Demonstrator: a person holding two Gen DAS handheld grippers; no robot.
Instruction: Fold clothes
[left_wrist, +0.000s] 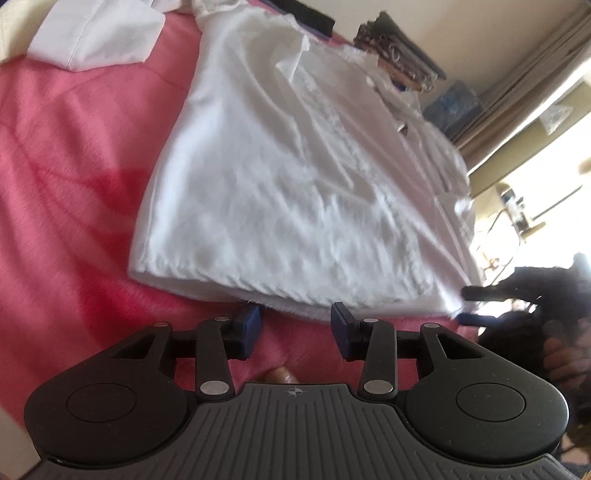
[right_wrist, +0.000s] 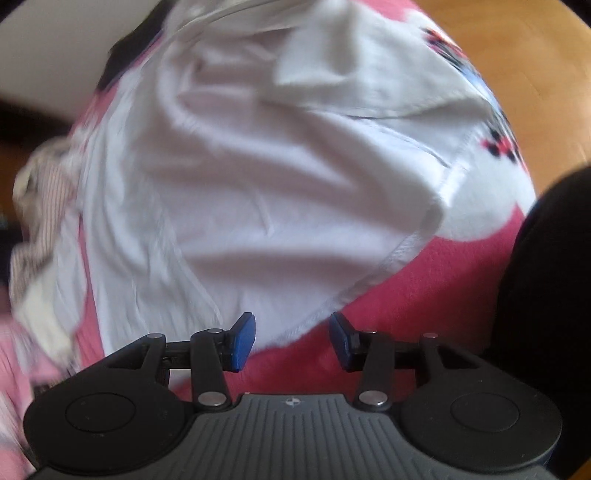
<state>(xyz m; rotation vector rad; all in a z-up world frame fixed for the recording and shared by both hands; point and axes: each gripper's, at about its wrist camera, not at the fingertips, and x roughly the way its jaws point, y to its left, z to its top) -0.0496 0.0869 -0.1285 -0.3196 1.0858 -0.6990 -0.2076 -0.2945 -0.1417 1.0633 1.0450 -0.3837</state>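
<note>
A white shirt (left_wrist: 295, 177) lies spread on a pink blanket (left_wrist: 74, 177). My left gripper (left_wrist: 295, 332) is open and empty just short of the shirt's near hem. In the right wrist view the same white shirt (right_wrist: 258, 177) lies rumpled on the pink blanket (right_wrist: 424, 295), its hem corner running between the fingers. My right gripper (right_wrist: 291, 339) is open, with its fingers on either side of that hem edge. The right gripper also shows at the shirt's right corner in the left wrist view (left_wrist: 469, 304).
Another white garment (left_wrist: 96, 37) lies at the far left of the bed. A stack of patterned cloth (left_wrist: 399, 55) sits beyond the shirt. A striped garment (right_wrist: 40, 199) is bunched at the left. A wooden floor (right_wrist: 517, 55) and a dark sleeve (right_wrist: 546, 295) are at the right.
</note>
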